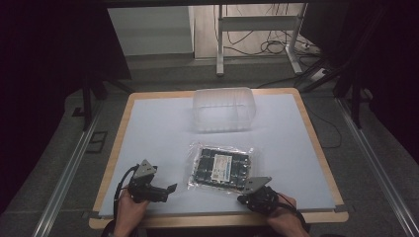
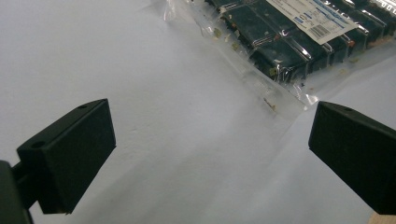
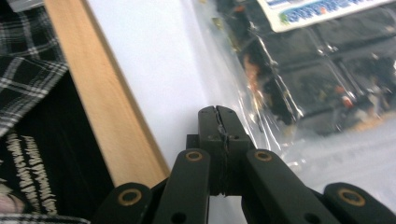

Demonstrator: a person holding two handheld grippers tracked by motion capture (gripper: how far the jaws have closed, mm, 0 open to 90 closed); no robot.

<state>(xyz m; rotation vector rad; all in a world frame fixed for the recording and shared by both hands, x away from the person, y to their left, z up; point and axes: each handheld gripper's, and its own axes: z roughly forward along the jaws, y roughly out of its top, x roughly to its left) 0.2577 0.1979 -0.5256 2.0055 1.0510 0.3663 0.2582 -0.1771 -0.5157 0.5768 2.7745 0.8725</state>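
Black left claw (image 2: 210, 154) low, level, jaws apart | right claw (image 3: 218, 116) pressed together beside bag (image 3: 299, 70)

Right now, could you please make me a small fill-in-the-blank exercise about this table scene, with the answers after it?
1. The left gripper has its jaws ____.
2. The right gripper has its jaws ____.
3. The clear bag of dark parts carries a white ____ with blue print.
4. The clear plastic box stands on the ____ side of the table, beyond the bag.

Missing words: open; shut; label; far
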